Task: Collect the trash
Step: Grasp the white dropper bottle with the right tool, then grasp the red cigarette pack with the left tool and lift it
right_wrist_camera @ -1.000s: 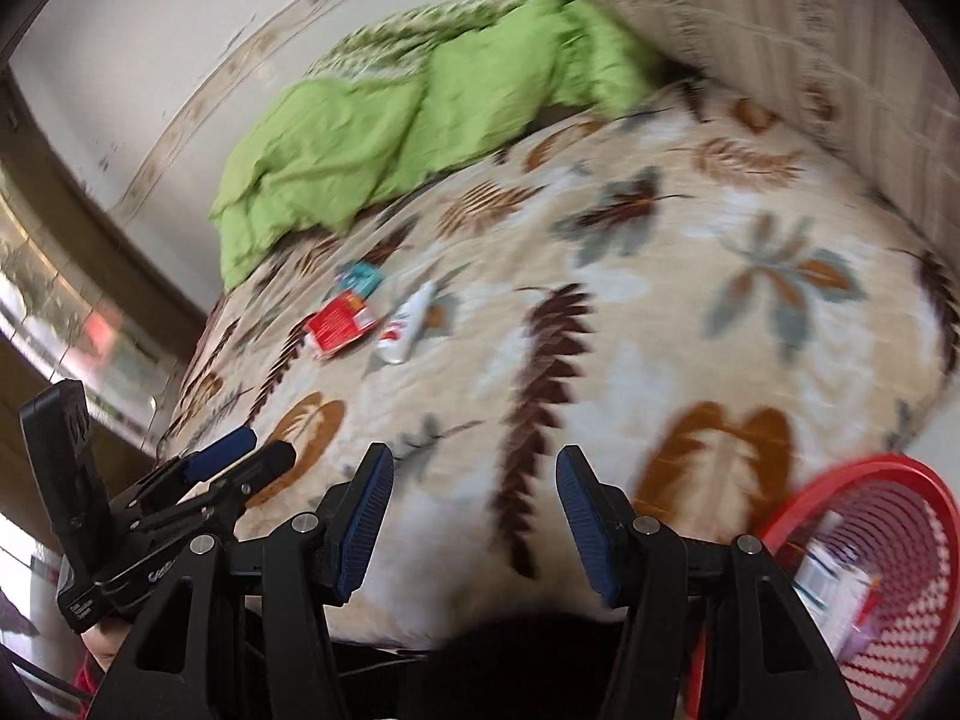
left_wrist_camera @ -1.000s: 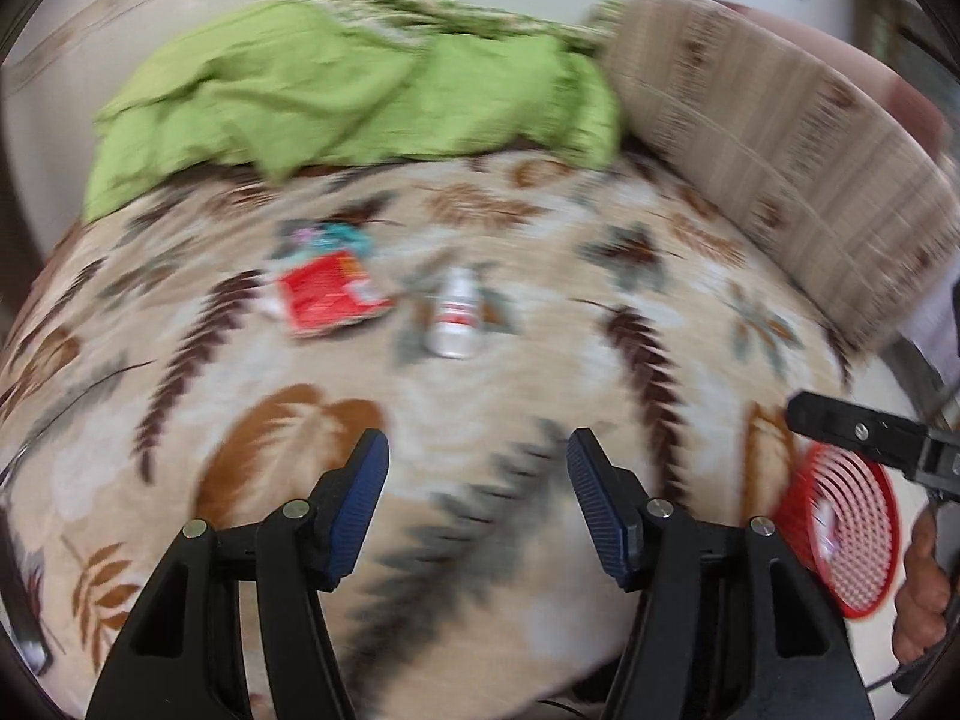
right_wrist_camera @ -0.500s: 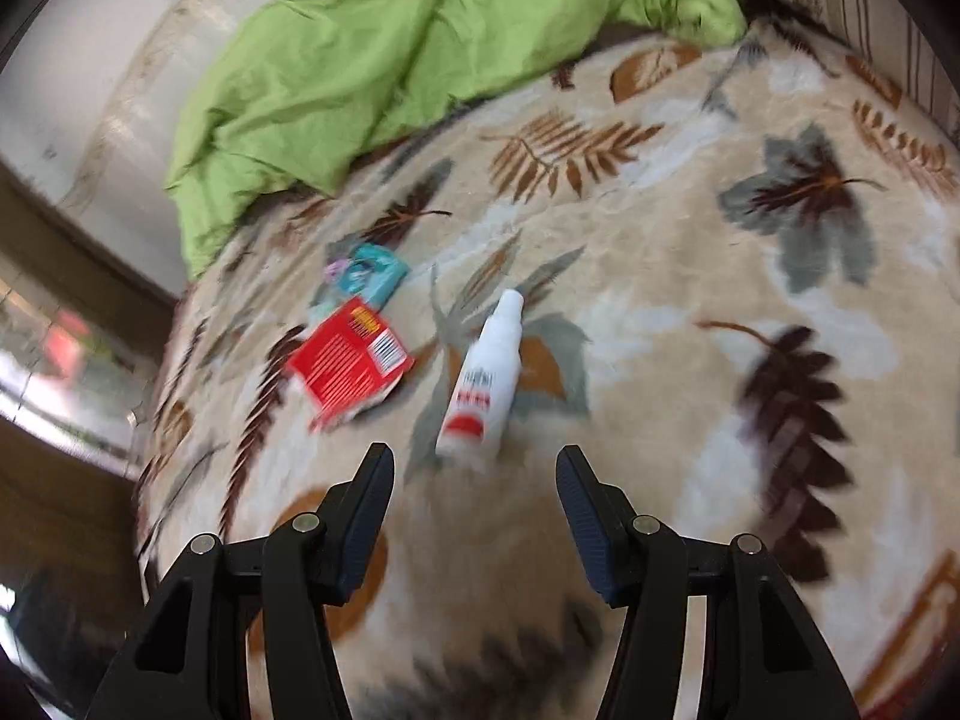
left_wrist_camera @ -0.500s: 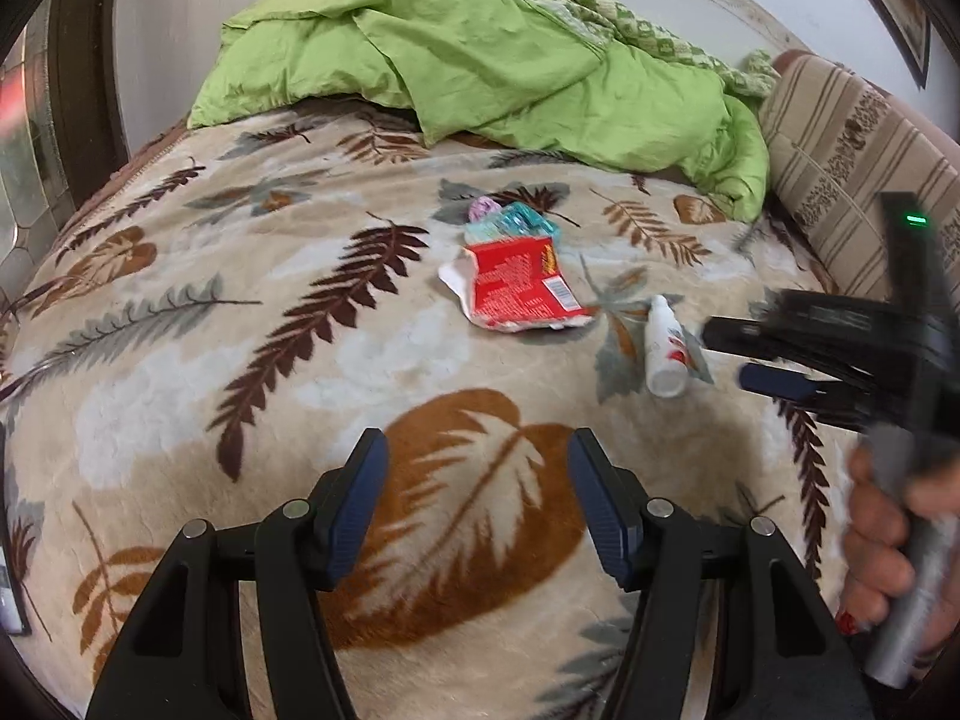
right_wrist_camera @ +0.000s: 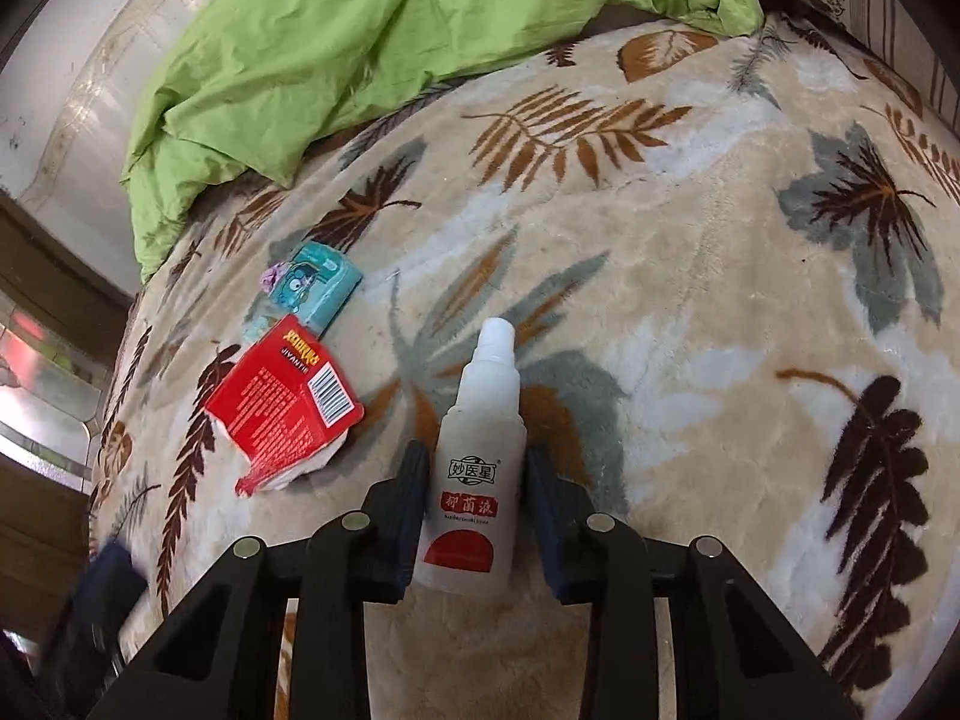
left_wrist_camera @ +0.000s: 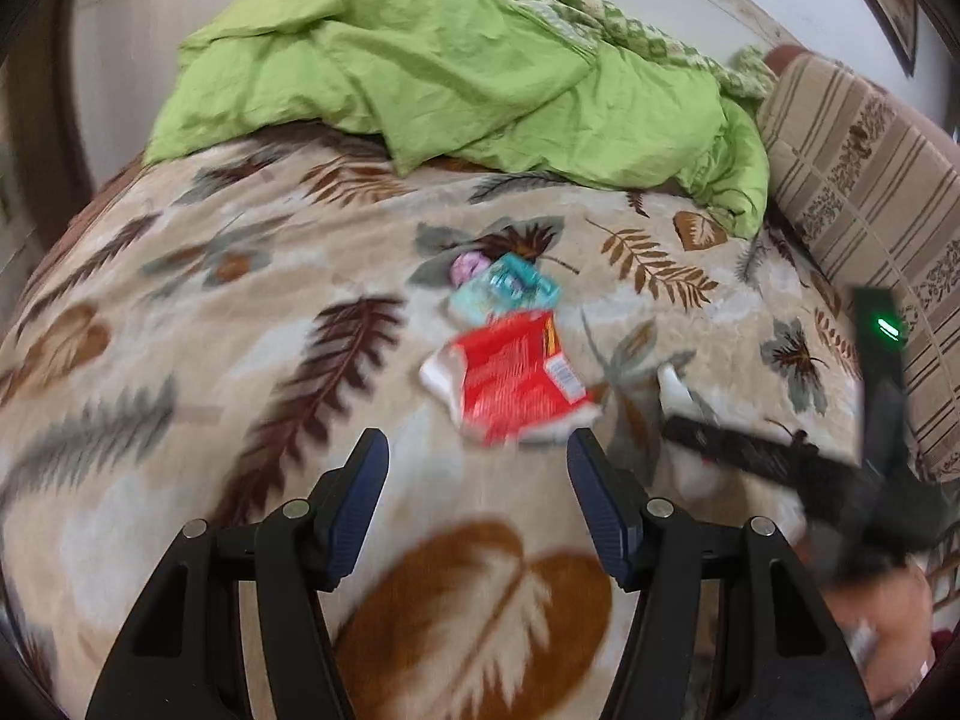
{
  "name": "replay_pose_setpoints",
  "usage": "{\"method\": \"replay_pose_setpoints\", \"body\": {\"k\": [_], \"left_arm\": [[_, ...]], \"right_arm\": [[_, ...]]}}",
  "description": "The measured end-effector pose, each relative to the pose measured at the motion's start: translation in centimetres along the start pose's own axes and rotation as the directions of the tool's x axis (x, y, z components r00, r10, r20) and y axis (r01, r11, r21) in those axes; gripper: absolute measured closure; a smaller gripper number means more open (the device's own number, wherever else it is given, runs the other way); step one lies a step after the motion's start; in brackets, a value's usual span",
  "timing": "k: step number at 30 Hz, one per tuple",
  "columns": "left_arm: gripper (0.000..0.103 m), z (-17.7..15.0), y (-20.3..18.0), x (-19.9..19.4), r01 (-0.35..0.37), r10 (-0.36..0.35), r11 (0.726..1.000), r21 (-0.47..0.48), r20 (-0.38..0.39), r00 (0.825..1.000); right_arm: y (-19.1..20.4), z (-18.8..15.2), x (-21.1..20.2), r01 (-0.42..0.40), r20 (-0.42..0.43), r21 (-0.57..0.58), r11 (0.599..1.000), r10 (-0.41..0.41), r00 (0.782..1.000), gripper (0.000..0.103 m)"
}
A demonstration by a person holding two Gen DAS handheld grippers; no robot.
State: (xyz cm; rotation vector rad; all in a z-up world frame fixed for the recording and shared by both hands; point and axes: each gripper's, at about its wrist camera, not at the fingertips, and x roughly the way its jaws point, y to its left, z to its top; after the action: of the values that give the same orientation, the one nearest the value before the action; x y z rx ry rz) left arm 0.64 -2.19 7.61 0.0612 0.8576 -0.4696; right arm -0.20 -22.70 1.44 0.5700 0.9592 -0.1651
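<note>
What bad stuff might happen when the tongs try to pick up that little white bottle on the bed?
1. The right tongs have just been closing on the white bottle, which is smooth and round; it may slip out when lifted.
2. The leaf blanket is soft, so the bottle may sink or roll.
3. The open left tongs are near the red packet, beside the right tongs; they may bump.

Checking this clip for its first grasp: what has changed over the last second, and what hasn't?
The right gripper came down over the white bottle; its jaws have just been closing, the pads now at the bottle's sides. The left gripper moved in toward the red packet, jaws open and empty. The bottle, red packet and teal wrapper lie where they were on the blanket.
</note>
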Motion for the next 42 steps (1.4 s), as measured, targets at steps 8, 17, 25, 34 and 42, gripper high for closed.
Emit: {"method": "replay_pose_setpoints", "body": {"k": [8, 17, 25, 34, 42], "left_arm": [[0.042, 5.2, 2.5, 8.1, 0.061, -0.066, 0.997, -0.044, -0.121, 0.99], [0.061, 3.0, 0.7, 9.0, 0.191, -0.176, 0.981, 0.039, -0.237, 0.955], [0.06, 2.4, -2.6, 8.6, 0.181, -0.14, 0.973, 0.145, -0.257, 0.956], [0.081, 2.2, -2.1, 9.9, 0.121, -0.113, 0.993, 0.016, -0.247, 0.962], [0.089, 0.0, -1.2, 5.9, 0.083, -0.091, 0.995, -0.052, -0.174, 0.981]], "right_arm": [[-1.2, 0.0, -2.4, -0.04, 0.072, 0.051, 0.998, 0.037, 0.997, 0.071], [-1.8, 0.1, -1.6, -0.037, 0.012, 0.053, 0.998, 0.037, 0.999, 0.071], [-1.7, -0.5, -1.1, -0.018, -0.029, 0.047, 0.999, 0.02, 0.999, 0.071], [-2.0, -0.4, -0.6, 0.001, -0.045, 0.037, 0.999, 0.001, 0.999, 0.071], [-0.7, -1.0, -1.0, 0.04, -0.026, -0.066, 0.997, -0.042, 0.999, 0.071]]}}
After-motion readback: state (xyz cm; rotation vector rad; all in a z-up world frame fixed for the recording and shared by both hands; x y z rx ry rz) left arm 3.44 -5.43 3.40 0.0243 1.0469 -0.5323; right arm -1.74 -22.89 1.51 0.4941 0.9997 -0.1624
